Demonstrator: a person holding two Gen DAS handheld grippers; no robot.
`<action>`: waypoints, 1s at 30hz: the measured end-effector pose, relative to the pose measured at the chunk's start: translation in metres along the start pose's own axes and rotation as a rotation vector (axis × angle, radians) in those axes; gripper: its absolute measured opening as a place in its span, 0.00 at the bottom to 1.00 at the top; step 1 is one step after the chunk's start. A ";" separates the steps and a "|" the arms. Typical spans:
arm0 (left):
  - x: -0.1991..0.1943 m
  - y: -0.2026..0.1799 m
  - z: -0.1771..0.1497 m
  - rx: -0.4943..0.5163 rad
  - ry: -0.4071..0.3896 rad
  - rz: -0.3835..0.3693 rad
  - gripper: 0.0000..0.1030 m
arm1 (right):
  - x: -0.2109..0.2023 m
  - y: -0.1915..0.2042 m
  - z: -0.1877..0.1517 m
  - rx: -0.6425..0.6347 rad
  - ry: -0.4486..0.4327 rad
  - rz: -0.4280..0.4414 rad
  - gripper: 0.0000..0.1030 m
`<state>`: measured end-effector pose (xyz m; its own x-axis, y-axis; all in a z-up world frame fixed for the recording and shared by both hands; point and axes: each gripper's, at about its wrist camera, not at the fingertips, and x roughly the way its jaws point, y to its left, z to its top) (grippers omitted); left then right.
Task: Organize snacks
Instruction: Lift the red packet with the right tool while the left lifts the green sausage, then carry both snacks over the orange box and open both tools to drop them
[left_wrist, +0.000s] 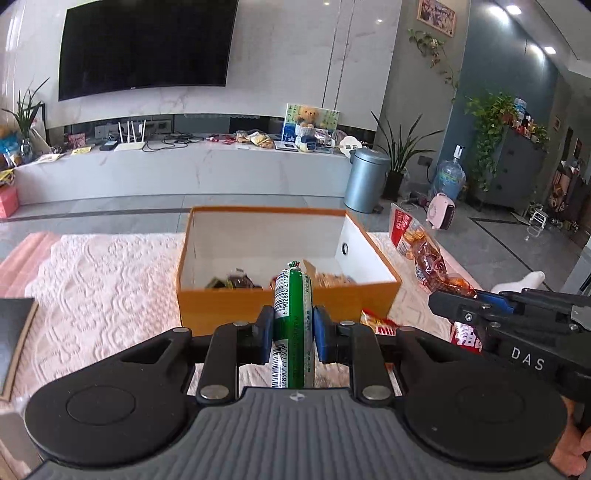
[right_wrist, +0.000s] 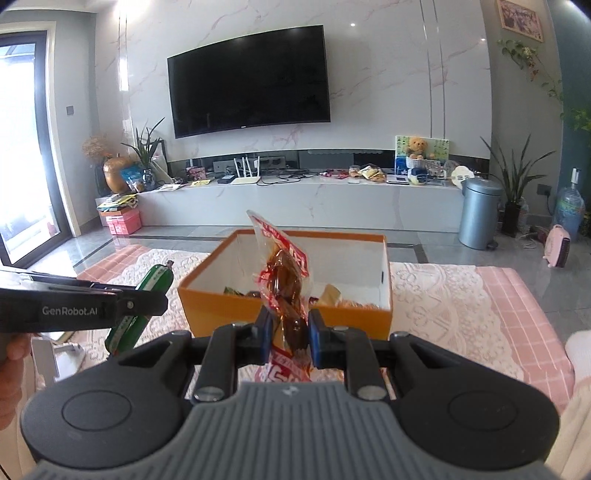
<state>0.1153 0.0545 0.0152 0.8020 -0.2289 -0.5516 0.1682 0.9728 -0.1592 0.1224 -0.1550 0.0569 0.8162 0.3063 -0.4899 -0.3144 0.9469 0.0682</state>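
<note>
Since both snacks are already pinched, here's how they'll likely behave. Your left hand-held gripper (left_wrist: 293, 334) is closed on the sausage (left_wrist: 293, 317) around its middle, and it sticks forward toward the box (left_wrist: 288, 306), just short of the near wall. It looks firm and round in a slick casing, so I'd guess it can slide or roll if you loosen up; mid-body is the right spot. Your right hand-held gripper (right_wrist: 290, 334) is clamped on the packet (right_wrist: 282, 280) near its lower end, so the rest stands up floppy over the box's near edge. It's light, crinkly and soft, so expect it to flop when tilted. Both grippers sit level, side by side, pointing at the box on the pink-covered desk (left_wrist: 110, 295), with a few snacks already inside.
</note>
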 end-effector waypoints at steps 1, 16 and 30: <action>0.001 0.000 0.003 0.003 -0.002 0.001 0.24 | 0.003 0.000 0.005 -0.003 0.001 0.004 0.16; 0.050 0.014 0.042 -0.016 0.029 -0.002 0.24 | 0.083 -0.004 0.076 -0.058 0.042 -0.008 0.16; 0.118 0.031 0.043 -0.042 0.151 0.002 0.24 | 0.183 -0.008 0.073 -0.119 0.193 -0.071 0.16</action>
<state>0.2404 0.0591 -0.0196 0.7068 -0.2323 -0.6682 0.1396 0.9718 -0.1902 0.3098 -0.0994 0.0296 0.7340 0.2043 -0.6477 -0.3238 0.9436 -0.0693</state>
